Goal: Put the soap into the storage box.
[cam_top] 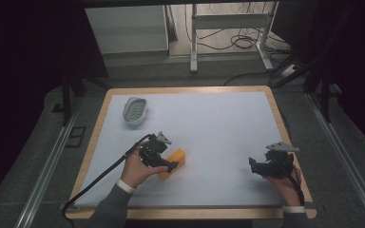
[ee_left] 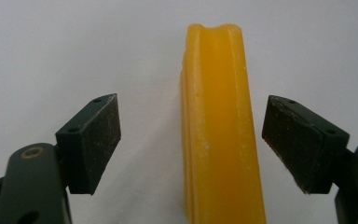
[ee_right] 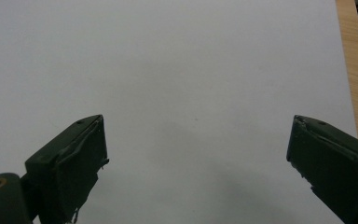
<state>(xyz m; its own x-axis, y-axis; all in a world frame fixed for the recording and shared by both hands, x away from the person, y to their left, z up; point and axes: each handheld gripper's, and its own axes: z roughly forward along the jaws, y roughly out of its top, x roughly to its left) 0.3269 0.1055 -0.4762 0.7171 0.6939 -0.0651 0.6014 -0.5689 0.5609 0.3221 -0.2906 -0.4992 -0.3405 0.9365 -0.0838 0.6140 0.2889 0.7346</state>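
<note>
Left gripper (ee_left: 191,144) spread astride yellow block (ee_left: 219,130), near end cut off; right gripper (ee_right: 198,163) spread, empty.

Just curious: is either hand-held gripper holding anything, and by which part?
Nothing is held. The left hand-held gripper stands open around the yellow bar; the right is open.

Grey sleeves (cam_top: 108,205), white cuffs, black tongs (cam_top: 171,166)

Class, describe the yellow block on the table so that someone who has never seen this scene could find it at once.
Start at the white-topped table with its wooden rim. Near the front left, the left gripper stands with open jaws on either side of the yellow block, not touching it. It is the one bright orange-yellow thing; the other thing, a pale oval dish, lies toward the far left corner.
</note>
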